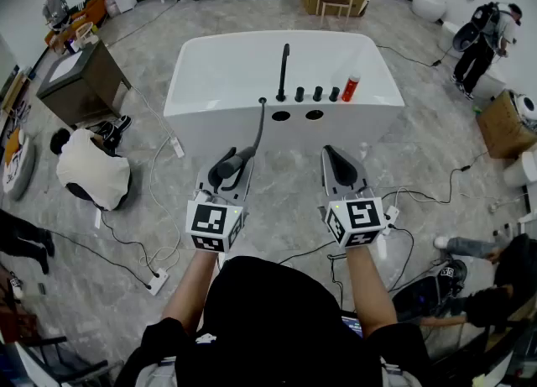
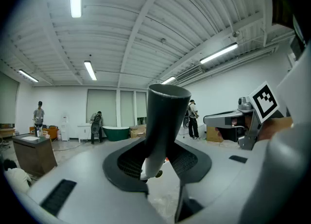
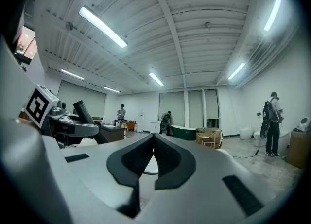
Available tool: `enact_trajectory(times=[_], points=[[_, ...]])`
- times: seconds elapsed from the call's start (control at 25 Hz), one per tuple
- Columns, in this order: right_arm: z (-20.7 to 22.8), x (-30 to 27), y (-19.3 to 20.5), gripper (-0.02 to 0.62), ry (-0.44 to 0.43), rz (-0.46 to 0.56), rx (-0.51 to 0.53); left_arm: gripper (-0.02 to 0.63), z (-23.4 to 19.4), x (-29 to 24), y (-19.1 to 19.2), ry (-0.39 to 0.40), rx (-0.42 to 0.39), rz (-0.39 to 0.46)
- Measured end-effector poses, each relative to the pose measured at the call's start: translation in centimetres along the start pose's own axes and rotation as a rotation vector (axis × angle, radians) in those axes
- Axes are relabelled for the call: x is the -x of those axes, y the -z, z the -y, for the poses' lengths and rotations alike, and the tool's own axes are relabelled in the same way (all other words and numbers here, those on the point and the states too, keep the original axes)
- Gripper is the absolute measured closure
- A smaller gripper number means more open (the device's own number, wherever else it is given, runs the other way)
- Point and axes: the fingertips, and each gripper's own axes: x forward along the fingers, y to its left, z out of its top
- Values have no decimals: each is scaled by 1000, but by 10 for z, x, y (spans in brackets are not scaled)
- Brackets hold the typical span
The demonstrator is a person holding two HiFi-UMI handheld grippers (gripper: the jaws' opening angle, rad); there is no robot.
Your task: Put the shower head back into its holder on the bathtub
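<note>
Dark grey and tube-shaped, the shower head (image 2: 166, 113) is clamped between the left gripper's (image 1: 228, 159) fingers and pokes up past their tips. Its hose (image 1: 258, 129) runs ahead to the white bathtub (image 1: 210, 101). The right gripper's (image 3: 153, 145) fingers are pinched together on nothing. A strip of grey floor (image 1: 289, 184) lies between the fingertips and the tub's near edge.

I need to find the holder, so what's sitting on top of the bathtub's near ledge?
A black faucet, three black knobs and a red bottle stand there. The hose meets the ledge left of them, and its end covers whatever fitting sits underneath.
</note>
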Motion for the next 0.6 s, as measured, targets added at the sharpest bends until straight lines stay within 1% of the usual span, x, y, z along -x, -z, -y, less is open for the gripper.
enact_trajectory(times=[0.2,0.36,0.6], points=[[4,4,11,574,-10,-7,-14,459,6,1,1,-4,-3,-5],[5,3,15,574,-20,-19,-7,459,7,-1,2,-8,-4,-6],[7,-8,22,574,-41,-36,-2,459,5,-11,-2,-7,11,10]])
